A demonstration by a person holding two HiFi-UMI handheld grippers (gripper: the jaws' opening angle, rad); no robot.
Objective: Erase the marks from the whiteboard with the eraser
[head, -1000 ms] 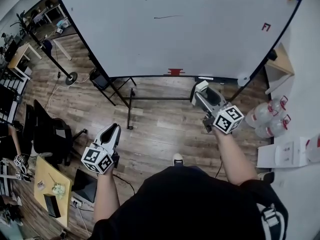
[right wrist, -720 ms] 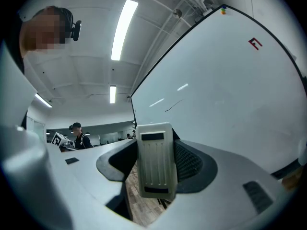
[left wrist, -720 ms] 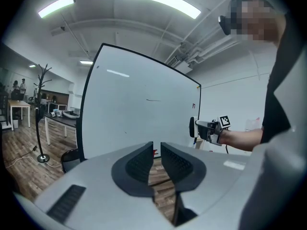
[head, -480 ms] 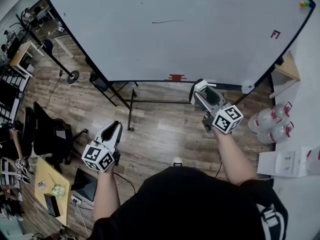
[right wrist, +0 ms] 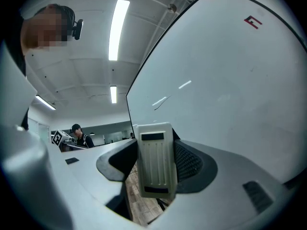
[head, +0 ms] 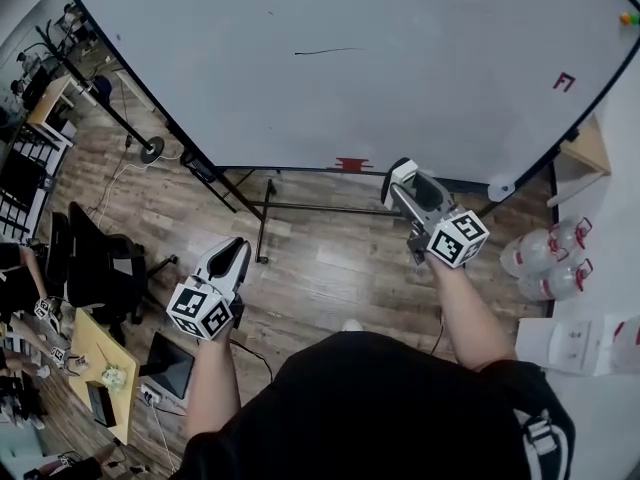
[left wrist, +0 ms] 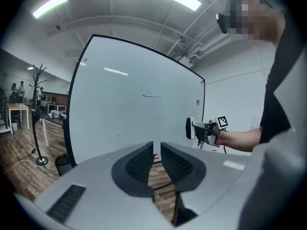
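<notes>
The large whiteboard (head: 400, 68) on its wheeled stand fills the top of the head view. It bears a short black line (head: 328, 51) near the middle and a small red mark (head: 564, 82) at the right. My right gripper (head: 398, 182) is shut on a white eraser (right wrist: 154, 166), held just below the board's lower edge, apart from it. My left gripper (head: 236, 250) hangs lower left over the floor, jaws nearly together with nothing between them. In the left gripper view the whiteboard (left wrist: 139, 114), the black line (left wrist: 151, 96) and the right gripper (left wrist: 192, 127) show.
The board's black stand (head: 260, 208) rests on a wooden floor. Water jugs (head: 548, 258) stand at the right, a black chair (head: 95, 268) and a yellow table (head: 105, 378) at the left. Coloured magnets (head: 629, 17) sit at the board's top right corner.
The head view has drifted, so the board sits lower and larger in frame. Both grippers keep nearly the same places, and the right one still holds the eraser.
</notes>
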